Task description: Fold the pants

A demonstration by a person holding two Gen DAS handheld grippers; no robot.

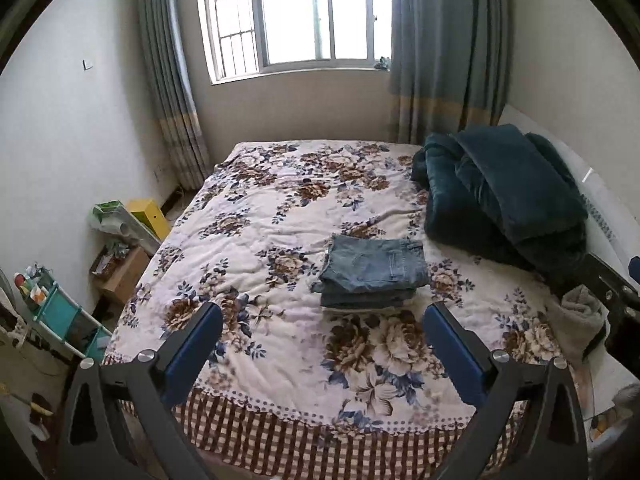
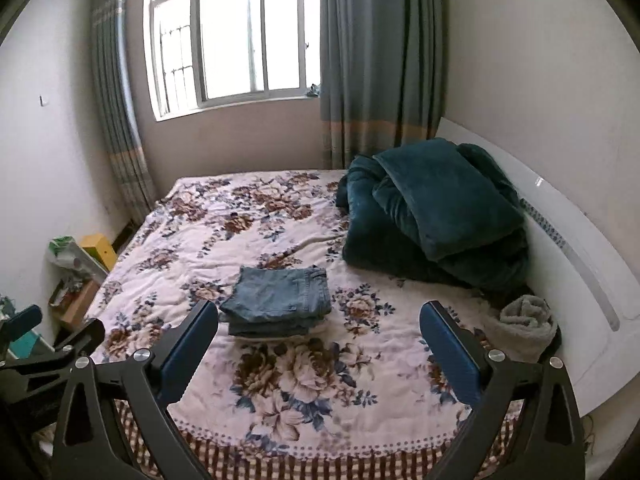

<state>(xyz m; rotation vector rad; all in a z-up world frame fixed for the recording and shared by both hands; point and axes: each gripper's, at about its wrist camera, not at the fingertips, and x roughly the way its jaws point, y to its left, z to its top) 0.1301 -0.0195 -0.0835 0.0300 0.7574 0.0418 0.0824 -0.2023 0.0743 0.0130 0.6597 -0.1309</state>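
A pair of blue jeans lies folded into a compact stack on the floral bedspread, near the middle of the bed. It also shows in the right wrist view. My left gripper is open and empty, held above the near part of the bed, short of the jeans. My right gripper is open and empty too, held back from the jeans, which lie ahead of its left finger. The right gripper's body shows at the right edge of the left wrist view.
A dark teal blanket is heaped at the bed's far right by the white headboard. A grey towel lies near it. Boxes and a small teal shelf stand on the floor at left. A window and curtains are behind.
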